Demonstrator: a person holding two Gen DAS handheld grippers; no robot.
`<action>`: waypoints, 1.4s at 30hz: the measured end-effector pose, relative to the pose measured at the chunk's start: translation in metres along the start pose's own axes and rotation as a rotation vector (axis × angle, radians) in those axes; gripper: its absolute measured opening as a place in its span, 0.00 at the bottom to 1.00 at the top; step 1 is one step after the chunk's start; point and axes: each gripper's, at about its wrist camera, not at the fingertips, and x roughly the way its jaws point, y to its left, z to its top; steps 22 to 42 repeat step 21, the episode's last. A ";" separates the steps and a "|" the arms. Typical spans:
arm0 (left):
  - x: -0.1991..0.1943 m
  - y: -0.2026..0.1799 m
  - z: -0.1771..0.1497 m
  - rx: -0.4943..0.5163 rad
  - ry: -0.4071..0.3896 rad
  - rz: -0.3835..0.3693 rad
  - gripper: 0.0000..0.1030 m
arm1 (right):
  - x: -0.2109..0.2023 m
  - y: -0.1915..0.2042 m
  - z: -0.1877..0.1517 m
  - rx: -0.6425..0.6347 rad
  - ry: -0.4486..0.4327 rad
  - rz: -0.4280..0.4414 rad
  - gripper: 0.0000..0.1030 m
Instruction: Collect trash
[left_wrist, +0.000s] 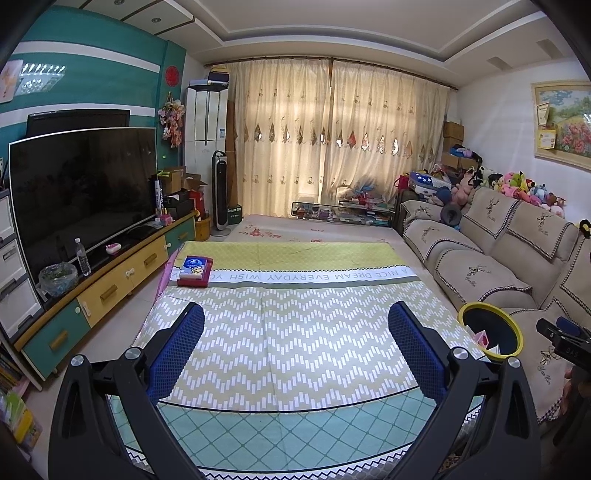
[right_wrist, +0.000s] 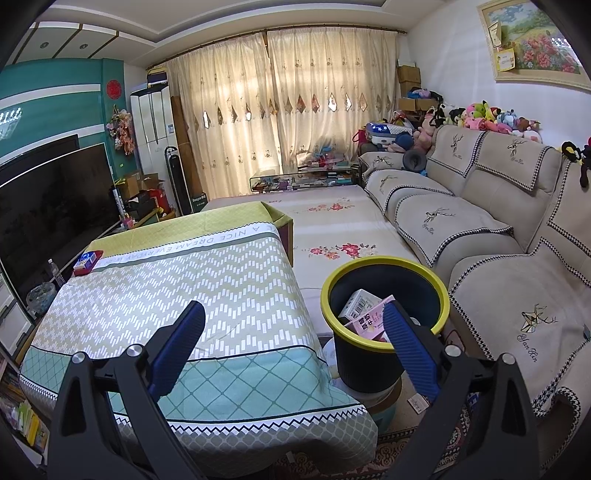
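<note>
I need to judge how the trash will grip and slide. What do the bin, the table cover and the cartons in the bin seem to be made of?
Bin: likely moulded plastic, matte dark wall, glossier yellow rim.
Table cover: woven printed cloth, since it creases and drapes over the edges.
Cartons: thin printed card, by their flat faces and sharp folds.
</note>
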 end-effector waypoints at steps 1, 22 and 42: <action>0.000 0.000 0.001 -0.001 0.001 0.001 0.95 | 0.000 0.000 -0.002 0.000 0.000 0.000 0.90; 0.135 0.047 0.006 -0.038 0.211 0.079 0.95 | 0.088 0.057 0.024 -0.080 0.126 0.122 0.93; 0.135 0.047 0.006 -0.038 0.211 0.079 0.95 | 0.088 0.057 0.024 -0.080 0.126 0.122 0.93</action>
